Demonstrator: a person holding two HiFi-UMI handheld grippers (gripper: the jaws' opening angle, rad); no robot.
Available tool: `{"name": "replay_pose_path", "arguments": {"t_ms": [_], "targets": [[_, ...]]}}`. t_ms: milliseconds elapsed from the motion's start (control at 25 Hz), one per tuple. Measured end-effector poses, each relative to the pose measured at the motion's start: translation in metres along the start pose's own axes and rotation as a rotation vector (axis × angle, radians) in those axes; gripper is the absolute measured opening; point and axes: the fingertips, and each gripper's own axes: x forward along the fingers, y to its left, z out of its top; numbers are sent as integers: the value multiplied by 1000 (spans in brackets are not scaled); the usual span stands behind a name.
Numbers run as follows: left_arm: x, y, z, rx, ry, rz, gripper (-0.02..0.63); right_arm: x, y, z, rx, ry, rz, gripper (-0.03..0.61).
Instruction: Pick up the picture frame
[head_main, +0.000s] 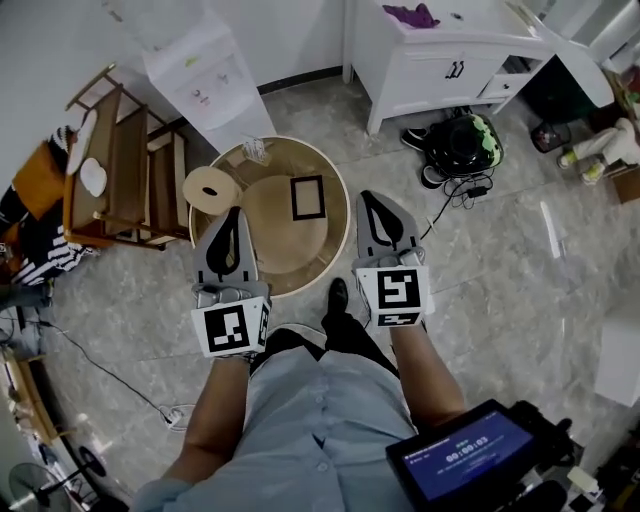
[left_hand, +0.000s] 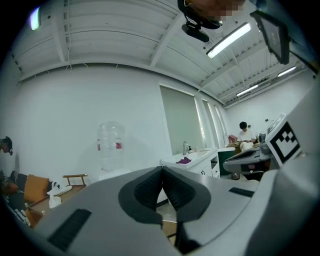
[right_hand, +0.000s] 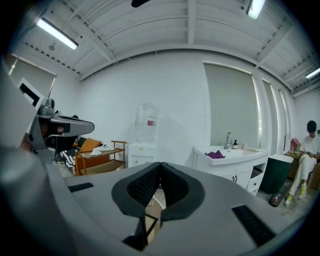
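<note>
A small black picture frame (head_main: 308, 197) lies flat on a round wooden table (head_main: 310, 272) in the head view. My left gripper (head_main: 233, 212) hovers over the table's near left part, its jaws shut with nothing between them. My right gripper (head_main: 367, 197) is held at the table's right edge, also shut and empty, a short way right of the frame. Both point away from me, about level. Through the right gripper's jaws (right_hand: 160, 167) a corner of the frame (right_hand: 151, 216) shows below. The left gripper view (left_hand: 162, 172) shows mostly the room beyond.
A roll of paper (head_main: 211, 189) stands on the table's left side. A water dispenser (head_main: 205, 75) and a wooden rack (head_main: 120, 170) are behind left. A white sink cabinet (head_main: 450, 55) is behind right, with a black bag (head_main: 462, 145) and cable on the floor.
</note>
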Motion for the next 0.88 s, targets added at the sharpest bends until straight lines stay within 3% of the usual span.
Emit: {"name": "replay_pose_path", "arguments": {"t_ms": [360, 880], "targets": [[39, 15, 12, 17, 19, 49, 11, 47, -35, 26, 5, -31, -3, 14], [91, 42, -18, -7, 56, 49, 11, 104, -42, 5, -9, 36, -5, 14]]}}
